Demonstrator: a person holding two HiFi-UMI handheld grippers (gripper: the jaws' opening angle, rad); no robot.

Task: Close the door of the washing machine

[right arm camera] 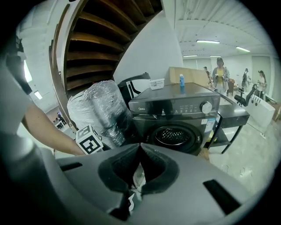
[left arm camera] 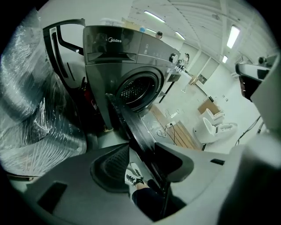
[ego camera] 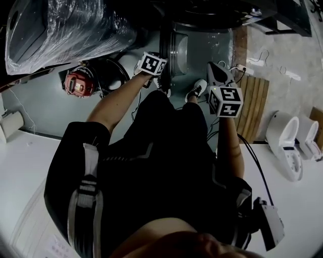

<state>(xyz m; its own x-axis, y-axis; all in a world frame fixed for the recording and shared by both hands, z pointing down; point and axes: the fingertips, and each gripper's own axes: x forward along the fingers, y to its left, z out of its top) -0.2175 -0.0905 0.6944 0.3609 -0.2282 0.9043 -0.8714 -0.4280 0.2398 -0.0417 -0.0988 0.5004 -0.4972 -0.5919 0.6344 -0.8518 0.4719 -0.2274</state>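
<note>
Door (left arm camera: 131, 127) stands swung open off washing machine (left arm camera: 127, 57) front. Rim sits edge-on between spread jaws of left tool (left arm camera: 141, 146); pad contact unclear. Right tool (right arm camera: 140, 147) closed, empty. Expect rigid, hinge-guided swing; take outer rim.

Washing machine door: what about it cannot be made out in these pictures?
- Left gripper view: the door shows edge-on. Its face is hidden, and whether the fingers touch it is unclear.
- Head view: the washing machine is dark and cut off by the top edge.
</note>
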